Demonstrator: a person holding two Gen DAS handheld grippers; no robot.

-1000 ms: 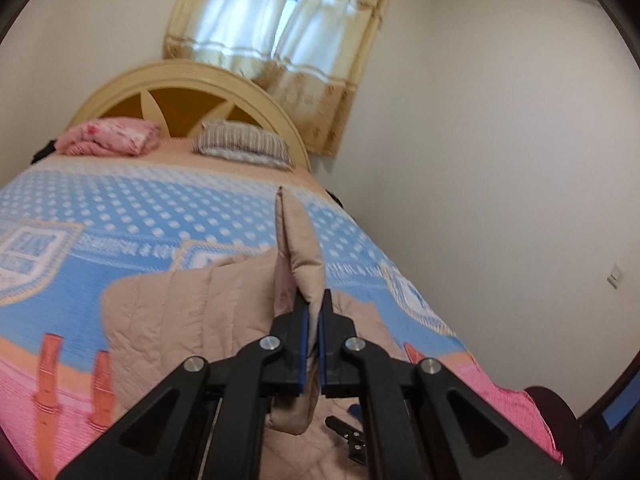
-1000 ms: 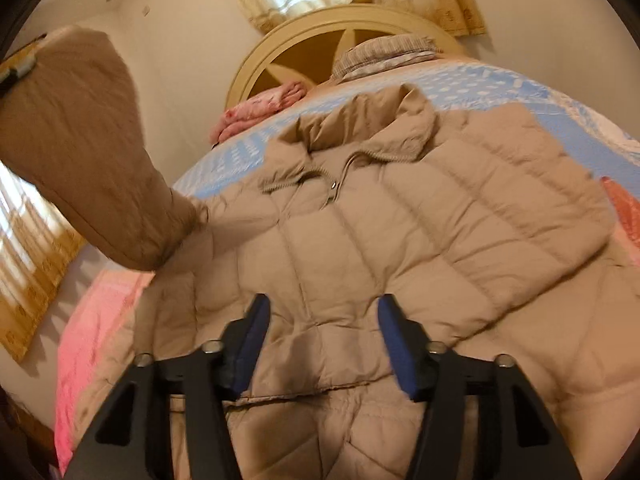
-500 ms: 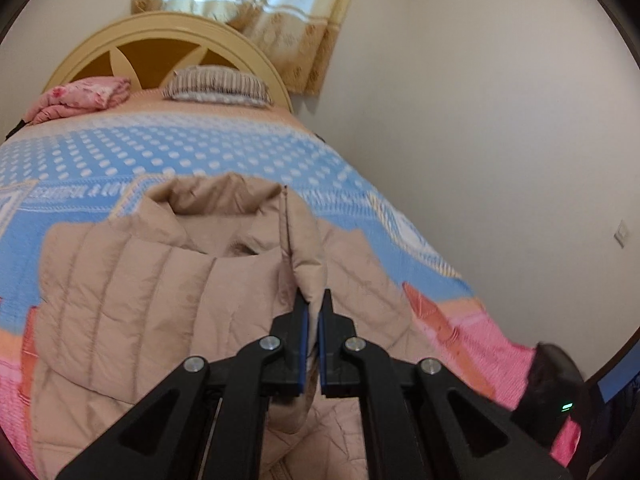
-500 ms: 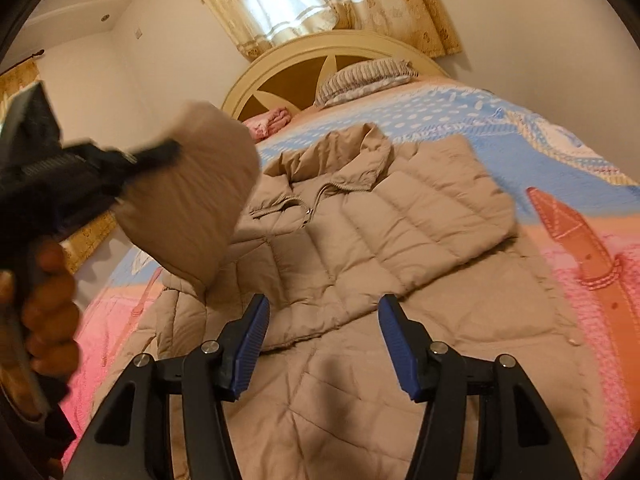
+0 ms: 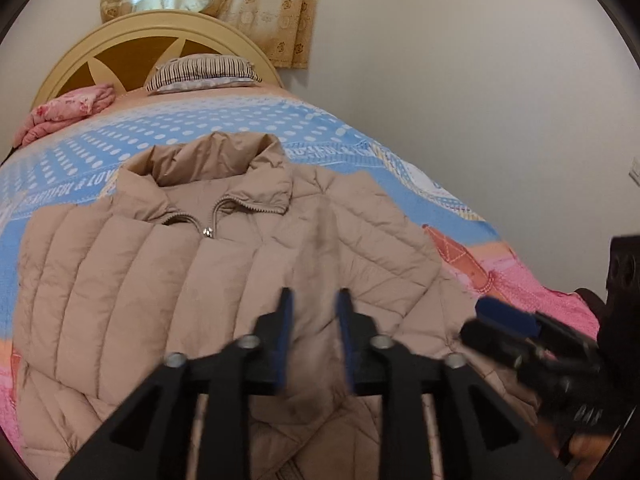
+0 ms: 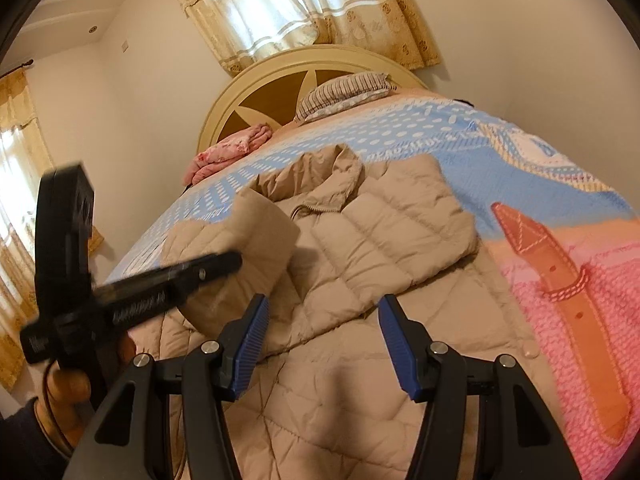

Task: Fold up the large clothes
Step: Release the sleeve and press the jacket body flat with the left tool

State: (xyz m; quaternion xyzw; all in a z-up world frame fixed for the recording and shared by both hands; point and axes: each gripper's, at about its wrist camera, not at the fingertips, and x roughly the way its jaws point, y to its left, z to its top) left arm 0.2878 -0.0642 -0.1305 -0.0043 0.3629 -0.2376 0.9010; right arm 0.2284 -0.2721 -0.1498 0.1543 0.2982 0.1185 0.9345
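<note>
A beige quilted puffer jacket (image 5: pixel 168 280) lies front-up on the bed, collar toward the headboard, zip closed. Its left sleeve (image 6: pixel 256 248) is folded across the chest and lies under my left gripper. My left gripper (image 5: pixel 314 304) hovers just above the jacket's middle with its jaws open and empty; it also shows in the right wrist view (image 6: pixel 224 266), blurred by motion. My right gripper (image 6: pixel 322 320) is open and empty above the jacket's lower part; it shows in the left wrist view (image 5: pixel 496 320) at the right.
The bed has a blue and pink patterned cover (image 5: pixel 400 160). A striped pillow (image 5: pixel 200 74) and a folded pink blanket (image 5: pixel 68 110) lie by the cream headboard (image 5: pixel 120 32). A white wall runs along the bed's right side. Curtained windows are behind the headboard.
My left gripper carried the sleeve across the jacket, lowered it onto the chest and opened, letting it go. The right gripper stayed open and drew back a little.
</note>
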